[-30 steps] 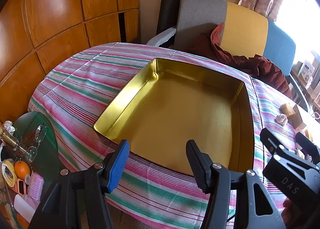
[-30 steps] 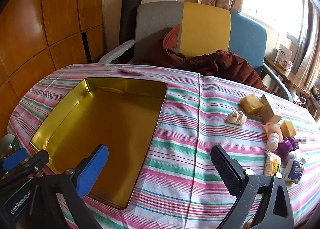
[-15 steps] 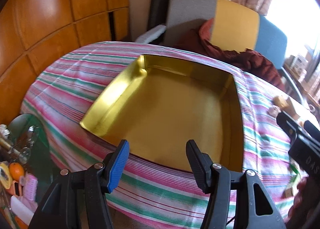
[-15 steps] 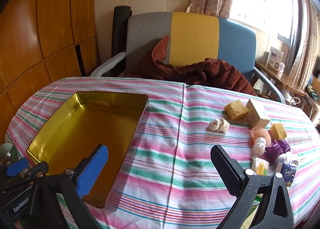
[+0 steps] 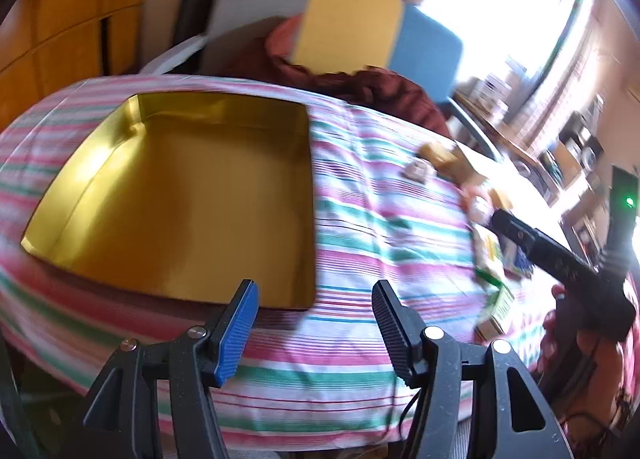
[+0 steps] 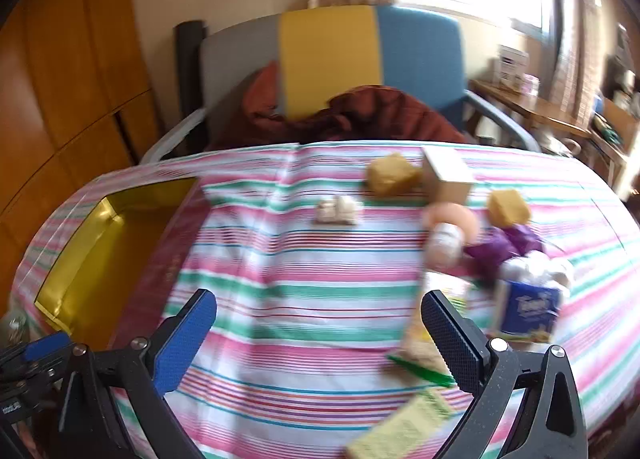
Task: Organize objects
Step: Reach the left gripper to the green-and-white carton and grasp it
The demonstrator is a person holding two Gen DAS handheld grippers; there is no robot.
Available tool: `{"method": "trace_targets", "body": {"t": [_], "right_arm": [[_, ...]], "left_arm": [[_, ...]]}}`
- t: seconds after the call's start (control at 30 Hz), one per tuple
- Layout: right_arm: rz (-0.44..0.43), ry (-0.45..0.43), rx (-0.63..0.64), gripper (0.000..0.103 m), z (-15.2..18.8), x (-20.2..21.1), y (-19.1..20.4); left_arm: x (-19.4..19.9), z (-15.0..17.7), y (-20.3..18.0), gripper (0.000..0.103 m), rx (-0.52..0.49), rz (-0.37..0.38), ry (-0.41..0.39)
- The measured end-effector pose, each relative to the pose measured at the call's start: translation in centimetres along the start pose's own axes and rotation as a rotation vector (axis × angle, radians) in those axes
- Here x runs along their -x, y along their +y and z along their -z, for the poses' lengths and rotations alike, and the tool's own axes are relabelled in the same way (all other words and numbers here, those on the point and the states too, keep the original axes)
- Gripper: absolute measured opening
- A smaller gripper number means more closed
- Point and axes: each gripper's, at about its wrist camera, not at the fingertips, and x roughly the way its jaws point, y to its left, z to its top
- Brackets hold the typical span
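Striped tablecloth (image 5: 380, 219); gold tin (image 5: 192, 199) holds nothing.

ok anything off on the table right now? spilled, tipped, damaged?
Nothing spilled or visibly damaged. The gold tin sits flat and holds nothing. The small items are bunched loosely at the other end of the striped cloth, and the white bottle with the peach cap lies on its side. Both views are blurred, so fine detail is uncertain.

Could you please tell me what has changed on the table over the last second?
Both tongs, left and right, swung rightward from the gold tray toward the clutter, near the blue tissue pack. Nothing was grasped or released; both stayed open and empty, and tray and items kept their places.
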Motion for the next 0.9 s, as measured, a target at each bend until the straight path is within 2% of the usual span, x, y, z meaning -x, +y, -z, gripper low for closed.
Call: {"method": "trace_targets", "body": {"t": [0.1,0.23,0.4,0.63,0.73,0.8,0.83,0.9], "right_arm": [[0.087,-0.009,-0.077,0.103,0.6,0.5,-4.1],[0.185,-0.006,-0.216,0.103,1.6,1.2,-10.3],[0.244,-0.003,-0.327,0.103,2.8,2.2,-14.8],[0.22,-0.003,-0.337,0.103,3.2,2.6,-15.7],[0.211,-0.025,-0.315,0.103,3.0,3.0,-15.4],[0.203,-0.031,-0.305,0.103,3.0,3.0,-15.2],[0.194,-0.032,-0.301,0.103,3.0,3.0,-15.1],[0.178,-0.031,-0.298,0.103,3.1,2.8,-14.9]], "left_arm": [[-0.8,0.0,-2.1,0.062,-0.087,0.061,0.037],[-2.6,0.0,-5.8,0.071,-0.208,0.15,0.09],[-5.2,0.2,-10.9,0.071,-0.333,0.261,0.156],[-9.9,2.0,-18.1,0.071,-0.535,0.369,0.27],[-12.0,3.1,-19.3,0.07,-0.56,0.362,0.317],[-12.0,3.2,-19.2,0.065,-0.562,0.361,0.269],[-12.0,3.2,-19.1,0.056,-0.564,0.368,0.248],[-12.0,3.3,-18.6,0.047,-0.554,0.385,0.241]]}}
